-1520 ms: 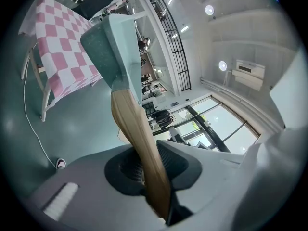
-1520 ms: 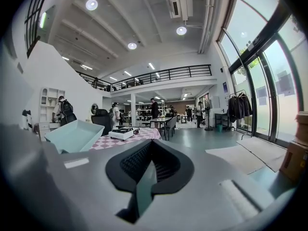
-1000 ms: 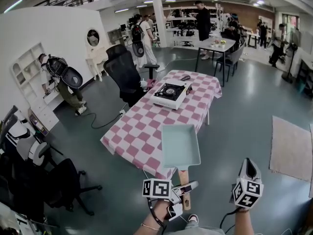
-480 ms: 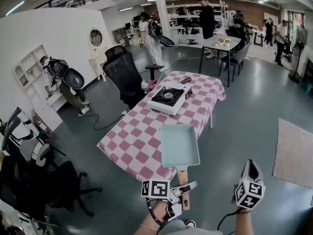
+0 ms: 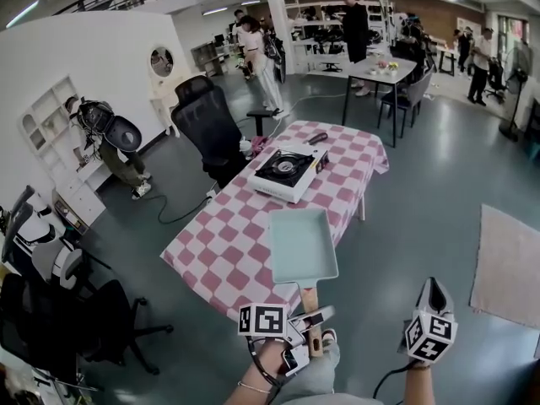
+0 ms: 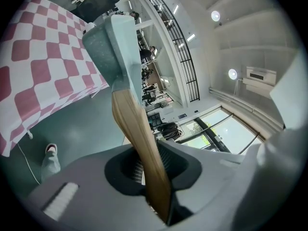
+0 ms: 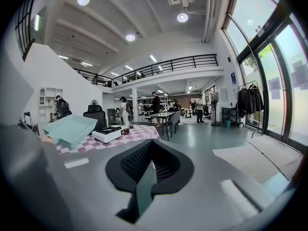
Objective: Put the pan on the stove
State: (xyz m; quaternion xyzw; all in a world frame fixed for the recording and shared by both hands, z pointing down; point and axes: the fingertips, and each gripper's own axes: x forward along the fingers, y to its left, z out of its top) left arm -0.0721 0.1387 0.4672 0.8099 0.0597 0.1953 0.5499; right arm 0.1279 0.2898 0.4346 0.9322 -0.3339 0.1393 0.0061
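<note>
Pink-checked tablecloth (image 5: 226, 245) under stove (image 5: 287, 174), grey floor (image 5: 413, 218)

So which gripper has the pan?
The left gripper: it is shut on the mint pan by its wooden handle. The right gripper holds nothing.

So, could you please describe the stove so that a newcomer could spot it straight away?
Find the long table with the pink-and-white checked cloth. Toward its far end sits the stove, a flat white box with a black burner on top; unlike the pale green pan nearer us, it has no handle.
</note>
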